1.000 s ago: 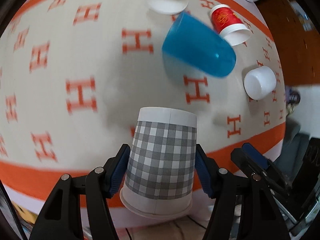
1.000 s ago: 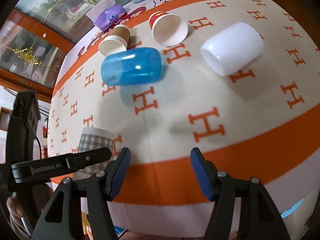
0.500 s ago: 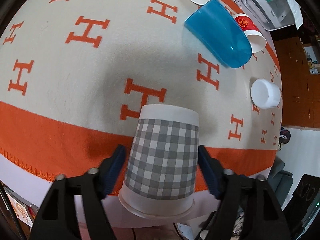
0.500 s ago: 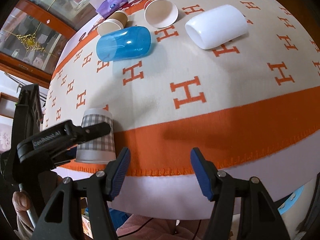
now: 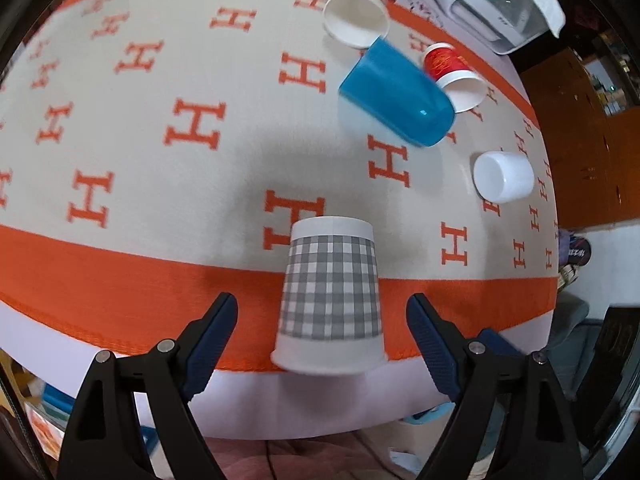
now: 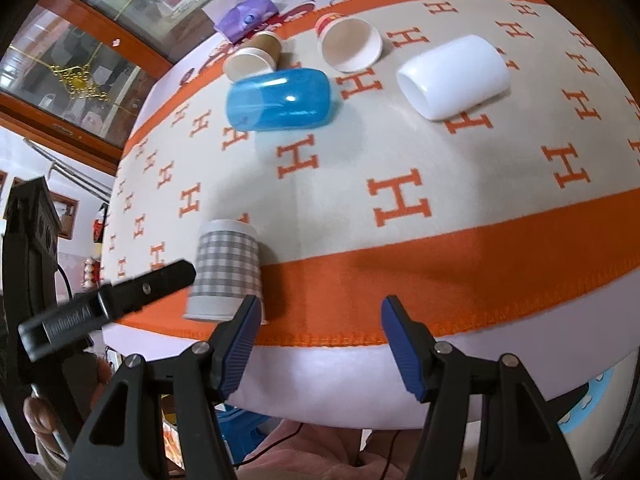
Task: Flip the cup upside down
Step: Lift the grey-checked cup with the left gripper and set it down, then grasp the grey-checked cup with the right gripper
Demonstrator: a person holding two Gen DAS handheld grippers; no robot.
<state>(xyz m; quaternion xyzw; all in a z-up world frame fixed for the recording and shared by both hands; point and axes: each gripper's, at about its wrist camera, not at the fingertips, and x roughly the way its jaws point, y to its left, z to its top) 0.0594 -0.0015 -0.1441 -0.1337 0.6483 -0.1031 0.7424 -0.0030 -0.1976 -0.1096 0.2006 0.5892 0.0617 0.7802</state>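
Left wrist view shows the grey-checked paper cup (image 5: 331, 296) standing rim-down at the tabletop's (image 5: 120, 272) near edge between the wide-spread left hand-held gripper (image 5: 322, 332) fingers, untouched; likely light and easily crushed, best held gently mid-wall.

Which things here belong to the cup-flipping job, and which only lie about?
Job:
- grey checked paper cup, upside down near the table edge
- left gripper, open around it

Lying about:
- blue plastic cup
- white cup
- red paper cup
- brown paper cup
- right gripper, open
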